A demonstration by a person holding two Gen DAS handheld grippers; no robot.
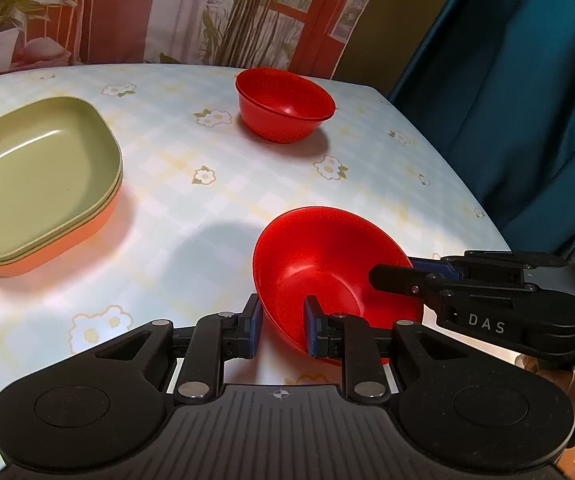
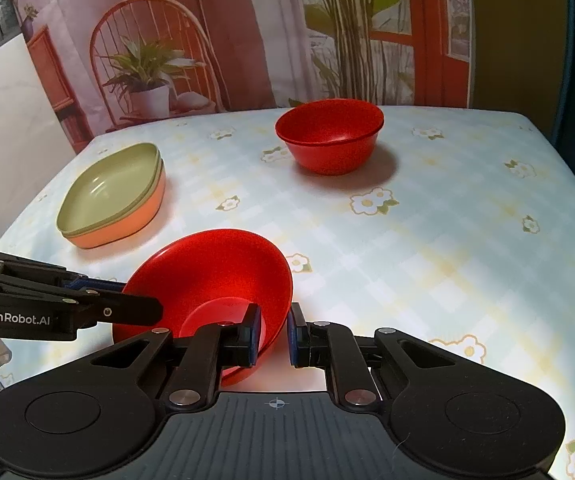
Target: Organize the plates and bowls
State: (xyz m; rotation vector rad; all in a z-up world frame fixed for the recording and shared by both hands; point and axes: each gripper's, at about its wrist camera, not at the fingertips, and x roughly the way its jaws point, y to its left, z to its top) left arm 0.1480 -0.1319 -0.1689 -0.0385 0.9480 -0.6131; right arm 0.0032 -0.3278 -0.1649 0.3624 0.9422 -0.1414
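Note:
A red bowl [image 1: 319,264] [image 2: 215,272] sits tilted near the table's front edge, held from two sides. My left gripper [image 1: 283,326] [image 2: 135,296] is shut on its near-left rim, one blue pad inside the bowl and one outside. My right gripper [image 2: 274,334] [image 1: 397,270] clamps the opposite rim the same way. A second red bowl [image 1: 285,104] [image 2: 329,136] stands upright at the far side of the table. To the left rests a stack of squarish plates [image 1: 35,176] [image 2: 111,192], green ones on an orange one.
The table [image 1: 207,220] [image 2: 427,260] wears a pale checked cloth with flowers. A printed backdrop hangs behind it and a blue curtain [image 1: 519,100] hangs at the right edge. A gloved hand shows at the left edge of the right wrist view.

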